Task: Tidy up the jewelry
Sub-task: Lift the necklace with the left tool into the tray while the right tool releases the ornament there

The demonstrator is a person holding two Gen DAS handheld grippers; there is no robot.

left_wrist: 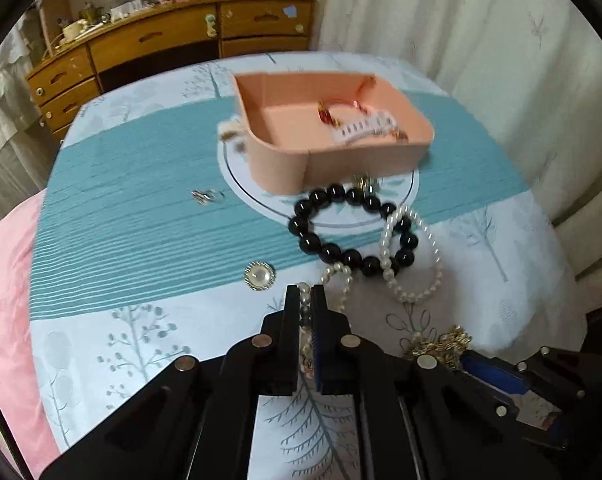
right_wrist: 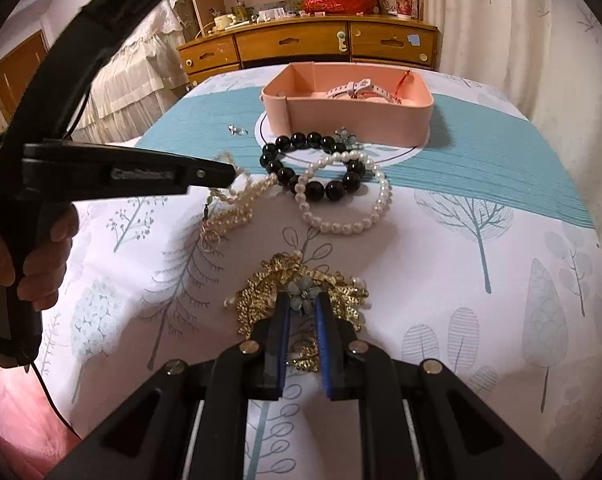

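Note:
A pink tray (left_wrist: 341, 160) (right_wrist: 349, 118) sits on the cloth-covered table and holds a white strap and red pieces. In front of it lie a black bead bracelet (left_wrist: 333, 236) (right_wrist: 313, 168) and a white pearl bracelet (left_wrist: 413, 256) (right_wrist: 349, 196). My left gripper (left_wrist: 305, 292) (right_wrist: 231, 170) is shut on a thin pearl strand (left_wrist: 337, 276) (right_wrist: 237, 204). My right gripper (right_wrist: 302, 300) is shut on a gold brooch with a blue flower (right_wrist: 301, 292), which rests on the cloth; it also shows in the left wrist view (left_wrist: 445, 346).
A round pearl brooch (left_wrist: 259, 276) and a small silver ring (left_wrist: 207, 196) (right_wrist: 237, 130) lie on the teal stripe. A flower piece (right_wrist: 345, 136) sits by the tray. A wooden dresser (left_wrist: 161, 44) (right_wrist: 309, 44) stands behind, a curtain (left_wrist: 481, 40) to the right.

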